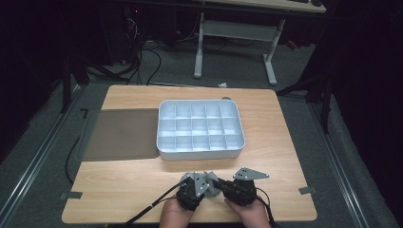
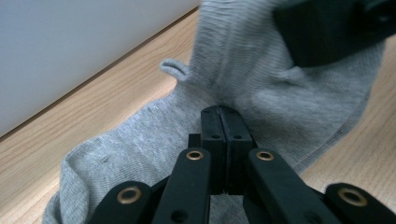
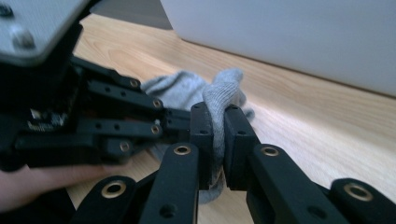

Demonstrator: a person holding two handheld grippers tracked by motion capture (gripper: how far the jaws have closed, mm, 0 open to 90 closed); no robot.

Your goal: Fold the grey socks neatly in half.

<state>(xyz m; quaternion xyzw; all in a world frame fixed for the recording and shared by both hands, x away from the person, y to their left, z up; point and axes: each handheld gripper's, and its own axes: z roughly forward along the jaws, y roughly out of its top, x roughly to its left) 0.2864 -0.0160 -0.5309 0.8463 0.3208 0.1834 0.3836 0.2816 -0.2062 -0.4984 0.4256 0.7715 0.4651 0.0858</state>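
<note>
From the high view I see both of my claws close together at the desk's near edge, the left claw (image 1: 205, 183) and the right claw (image 1: 227, 184) meeting over a small grey sock (image 1: 212, 186) that lies on the desk (image 1: 128, 175) just in front of the white compartment tray (image 1: 200, 128); a dark mat (image 1: 121, 134) sits against the tray's left side, overhanging the desk's left edge. In the left claw view, my left claw (image 2: 219, 116) has its jaws pressed together with the tips on the sock (image 2: 140, 149), which spreads flat over the wood; whether any fabric is caught between them I cannot tell. The right claw's black body (image 2: 327, 28) hangs over the sock's far end, the tray wall (image 2: 70, 46) behind. In the right claw view, my right claw (image 3: 218, 135) is nearly closed, pinching a bunched fold of the sock (image 3: 222, 93) between its jaws, with the left claw (image 3: 177, 121) just beside it.
</note>
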